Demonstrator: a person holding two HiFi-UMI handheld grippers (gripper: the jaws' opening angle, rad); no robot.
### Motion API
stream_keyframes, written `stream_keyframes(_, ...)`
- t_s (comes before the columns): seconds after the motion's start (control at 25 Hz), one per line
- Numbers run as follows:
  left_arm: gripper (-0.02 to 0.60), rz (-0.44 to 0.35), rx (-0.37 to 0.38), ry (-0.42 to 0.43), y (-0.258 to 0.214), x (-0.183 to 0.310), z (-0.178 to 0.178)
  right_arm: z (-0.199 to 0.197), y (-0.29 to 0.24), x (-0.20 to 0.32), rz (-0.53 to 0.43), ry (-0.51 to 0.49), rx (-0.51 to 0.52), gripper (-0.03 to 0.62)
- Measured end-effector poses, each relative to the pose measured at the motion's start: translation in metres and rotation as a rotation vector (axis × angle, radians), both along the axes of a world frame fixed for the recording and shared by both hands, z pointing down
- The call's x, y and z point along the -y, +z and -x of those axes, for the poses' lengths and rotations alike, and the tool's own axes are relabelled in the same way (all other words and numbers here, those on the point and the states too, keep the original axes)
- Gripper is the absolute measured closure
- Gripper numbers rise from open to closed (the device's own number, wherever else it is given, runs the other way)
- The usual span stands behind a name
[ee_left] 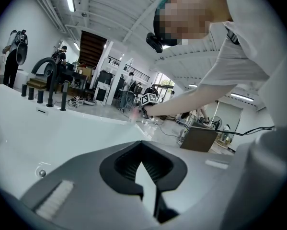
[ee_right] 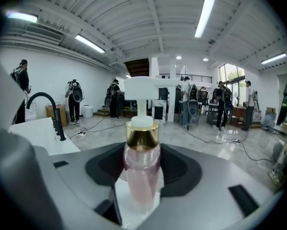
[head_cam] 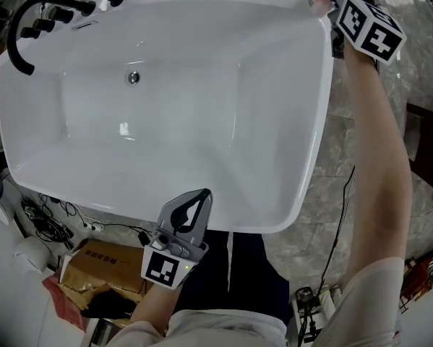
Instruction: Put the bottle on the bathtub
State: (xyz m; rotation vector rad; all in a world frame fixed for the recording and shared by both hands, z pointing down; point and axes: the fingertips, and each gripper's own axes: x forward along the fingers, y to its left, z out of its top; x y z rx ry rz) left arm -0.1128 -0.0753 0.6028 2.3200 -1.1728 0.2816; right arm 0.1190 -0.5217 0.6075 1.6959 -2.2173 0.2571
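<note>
Bottle (ee_right: 142, 169) — upright in right claw (ee_right: 142, 185)

Glossy bathtub (head_cam: 274, 121), clear plastic bottle (ee_right: 142, 176)

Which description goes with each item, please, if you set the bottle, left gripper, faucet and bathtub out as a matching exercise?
Column 1
1. bottle
2. left gripper
3. faucet
4. bathtub

Column 2
A. black, standing on the tub's rim at a corner
B. white
C. jaws together, nothing between them
D. pink with a gold collar, clamped in the right gripper

Pairs: 1-D, 2-C, 3-A, 4-B
</note>
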Motion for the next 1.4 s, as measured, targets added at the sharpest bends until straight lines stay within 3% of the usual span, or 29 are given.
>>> stream_keyframes(0.36,0.578,-0.019,-0.007,-0.012,-0.006,0.010,0.000,-0.012,0.002,0.004,0.014,0.036,0.075,0.381)
stream_keyframes(0.92,0.578,-0.022,-0.006,-0.027,-0.007,0.009,0.001,-0.013,0.002,0.005,-0.008,0.039,0.089,0.379)
stream_keyframes(1.12,0.578,-0.033,0.004,-0.022,-0.010,0.006,0.000,-0.010,0.003,0.003,0.041,-0.010,0.117,0.377)
stream_keyframes(1.2,0.578,-0.026,0.006,-0.023,-0.008,0.004,0.000,-0.007,0.004,-0.001,0.043,-0.022,0.136,0.279)
stream_keyframes(1.4,0.578,-0.031,0.015,-0.021,-0.007,0.005,0.001,0.004,0.011,-0.032,0.021,-0.062,0.073,0.278)
